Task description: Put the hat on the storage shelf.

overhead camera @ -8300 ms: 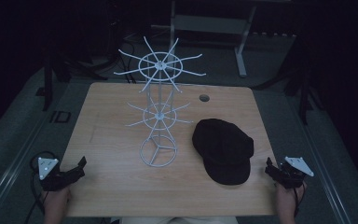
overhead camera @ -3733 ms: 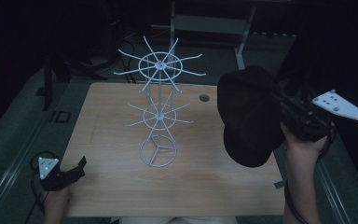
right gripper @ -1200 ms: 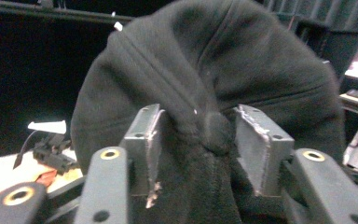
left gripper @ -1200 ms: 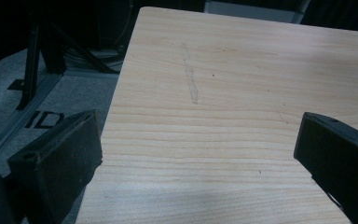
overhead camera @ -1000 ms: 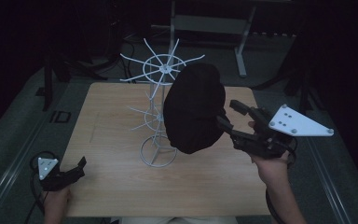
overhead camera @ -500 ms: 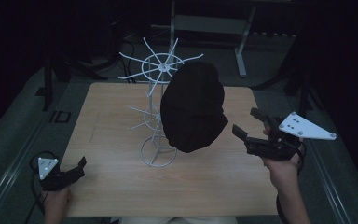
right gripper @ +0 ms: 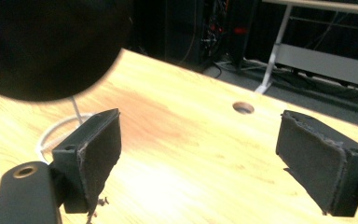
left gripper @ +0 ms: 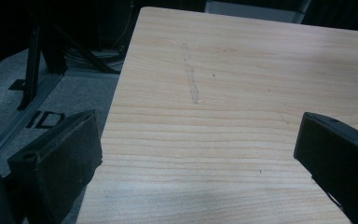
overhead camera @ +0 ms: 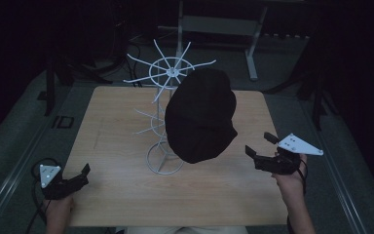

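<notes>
While the black cap (overhead camera: pixel 200 117) is hanging on the white wire rack (overhead camera: pixel 168 105), covering the rack's right side above the table (overhead camera: pixel 121 190), the right gripper (overhead camera: pixel 262 148) is sitting apart from it, low over the table's right edge. Its jaws have just been opening and are standing wide with nothing between them; in the right gripper view they are framing bare wood, with the cap (right gripper: pixel 51 46) looming dark at the upper left and the rack's base ring (right gripper: pixel 58 130) showing beneath it. At the near left corner, the left gripper (overhead camera: pixel 78 178) is resting low, its jaws also spread wide over the bare table (left gripper: pixel 223 93), gripping nothing, well apart from cap and rack.
</notes>
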`<state>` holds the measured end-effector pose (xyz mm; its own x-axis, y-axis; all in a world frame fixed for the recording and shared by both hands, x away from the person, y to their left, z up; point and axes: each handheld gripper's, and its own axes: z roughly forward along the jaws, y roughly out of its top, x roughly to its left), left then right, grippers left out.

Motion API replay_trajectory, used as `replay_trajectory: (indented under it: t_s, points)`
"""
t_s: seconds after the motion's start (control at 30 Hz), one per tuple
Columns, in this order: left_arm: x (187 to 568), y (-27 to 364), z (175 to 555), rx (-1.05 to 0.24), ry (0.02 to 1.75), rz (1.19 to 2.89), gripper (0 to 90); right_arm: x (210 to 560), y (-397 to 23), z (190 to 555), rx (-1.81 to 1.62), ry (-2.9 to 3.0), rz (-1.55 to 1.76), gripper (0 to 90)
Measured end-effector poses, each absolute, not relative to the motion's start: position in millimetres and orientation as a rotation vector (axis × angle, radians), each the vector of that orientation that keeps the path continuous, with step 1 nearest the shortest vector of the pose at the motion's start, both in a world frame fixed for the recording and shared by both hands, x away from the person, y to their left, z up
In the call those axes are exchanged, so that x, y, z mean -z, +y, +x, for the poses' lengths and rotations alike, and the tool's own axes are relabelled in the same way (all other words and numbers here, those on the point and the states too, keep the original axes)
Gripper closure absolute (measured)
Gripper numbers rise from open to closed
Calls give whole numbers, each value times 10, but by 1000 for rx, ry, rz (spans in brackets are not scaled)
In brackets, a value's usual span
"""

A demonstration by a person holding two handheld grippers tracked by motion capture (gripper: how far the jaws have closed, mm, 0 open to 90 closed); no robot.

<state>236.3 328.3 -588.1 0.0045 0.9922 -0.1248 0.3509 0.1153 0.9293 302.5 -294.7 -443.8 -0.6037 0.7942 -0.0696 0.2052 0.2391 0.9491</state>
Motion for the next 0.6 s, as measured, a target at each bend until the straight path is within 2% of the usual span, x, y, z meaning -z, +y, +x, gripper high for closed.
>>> replay_trajectory:
  t_s: [0.4,0.6]
  points:
    - [5880,3287,2364,-902,1503,1380,14,5167,-3213,3200,-1233,1992,1068,139]
    - [5880,3287,2363,-903,1503,1379,15,5424,-3404,3237,-1136,1939,1184,139]
